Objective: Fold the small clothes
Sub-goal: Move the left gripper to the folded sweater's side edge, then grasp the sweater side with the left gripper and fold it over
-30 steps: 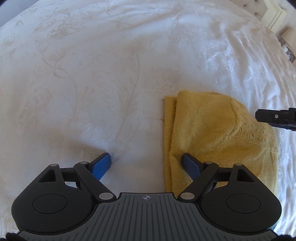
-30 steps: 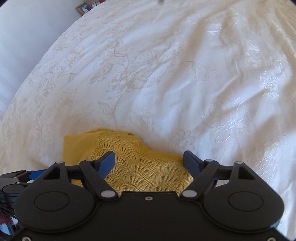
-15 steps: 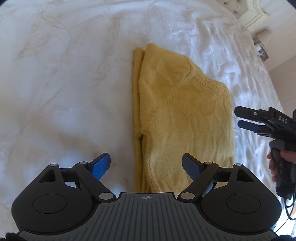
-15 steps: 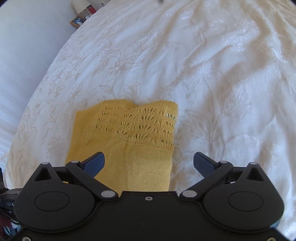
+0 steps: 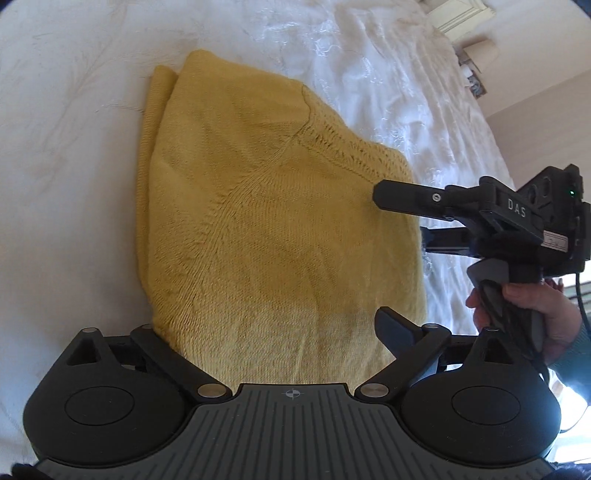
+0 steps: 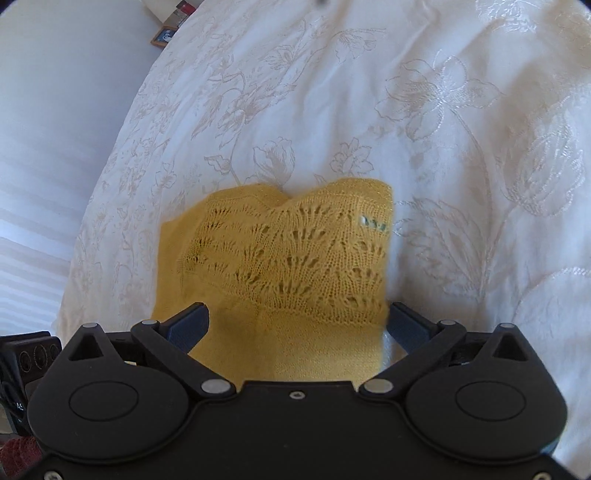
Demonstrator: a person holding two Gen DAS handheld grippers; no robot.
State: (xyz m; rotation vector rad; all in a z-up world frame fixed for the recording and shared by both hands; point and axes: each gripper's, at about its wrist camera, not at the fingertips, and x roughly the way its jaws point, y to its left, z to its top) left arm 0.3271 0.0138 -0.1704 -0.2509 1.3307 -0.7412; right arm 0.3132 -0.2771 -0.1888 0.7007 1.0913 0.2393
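Folded yellow knit sweater [image 5: 266,221] on your white floral bedspread [image 6: 461,129].

Your left gripper [image 5: 266,332] and right gripper [image 6: 295,321] both hang spread wide above it, holding nothing. A picture frame [image 6: 164,35] lies at eleven o'clock; a lamp [image 5: 480,55] at one.

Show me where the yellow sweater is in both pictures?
Left wrist: the sweater fills the middle, between the left gripper fingers, with the right gripper at its right edge.
Right wrist: the sweater lies low in the middle, lacy part on top.
Shared landmark: the white flowered bedspread.
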